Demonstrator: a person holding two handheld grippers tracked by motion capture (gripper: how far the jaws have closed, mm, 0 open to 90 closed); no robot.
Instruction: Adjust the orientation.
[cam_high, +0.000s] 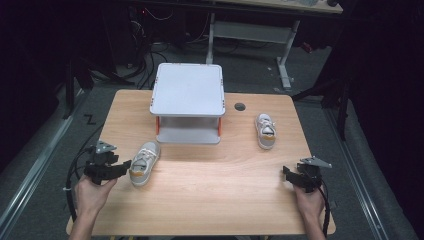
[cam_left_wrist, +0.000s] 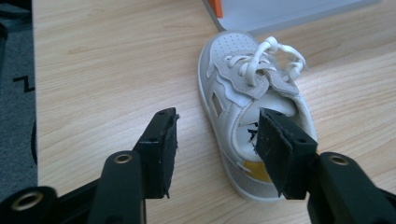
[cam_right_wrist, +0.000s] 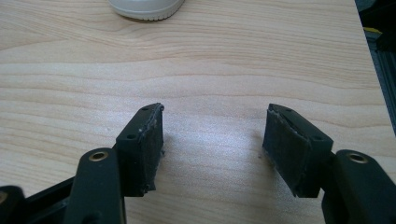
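My left gripper (cam_left_wrist: 212, 156) stands with its jaws apart and nothing pressed between them: the left pad hangs over bare wood, the right pad hangs in front of the heel opening of the small white-and-grey lace-up sneaker with the yellow heel patch (cam_left_wrist: 252, 107). Whether that pad touches the collar I cannot tell; the shoe lies flat on its sole, so I judge it is not gripped. I hold the jaws half wide because, as I read it, the heel wall is thin and wants a narrow bite, one pad inside and one outside. The sneaker's toe points away from me toward the grey two-tier plastic shelf with orange posts (cam_high: 187, 97), which stands just beyond it, a likely place for it to go.

My right gripper (cam_right_wrist: 212, 154) rests spread over the light wooden table (cam_right_wrist: 233, 60), holding nothing, probably waiting its turn. The matching second sneaker (cam_high: 265, 131) lies beyond it, right of the shelf, toe toward me.
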